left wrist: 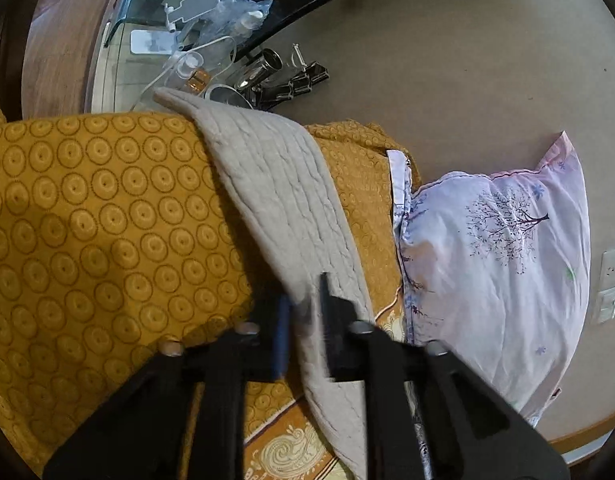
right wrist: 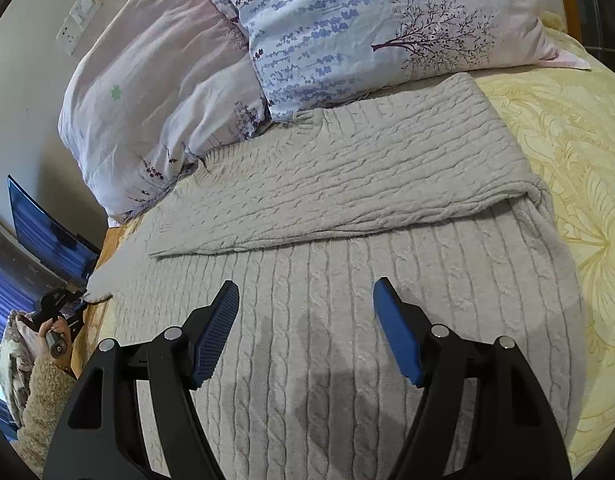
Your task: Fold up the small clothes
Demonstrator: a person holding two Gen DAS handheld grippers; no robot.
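**Sleeve held out at the bed's edge, body of the jumper lying flat**

A bed with a pale yellow patterned bedspread (right wrist: 579, 168) carries the grey cable-knit jumper (right wrist: 347, 320), spread flat with one sleeve folded across its top, touching the lilac tree-print pillows (right wrist: 347, 28). The left tool (left wrist: 303, 320) is closed on the jumper's other sleeve (left wrist: 275, 184), holding it out past the mattress edge over an ochre circle-print cover (left wrist: 87, 208). The right tool (right wrist: 305, 328) hovers wide open above the jumper's body, holding nothing. A good fold probably means laying the held sleeve straight across, flat and unwrinkled. Bottles and binder clips (left wrist: 295, 80) crowd a glass bedside surface (left wrist: 147, 20), well apart from the sleeve; the pillows leave little room at the collar
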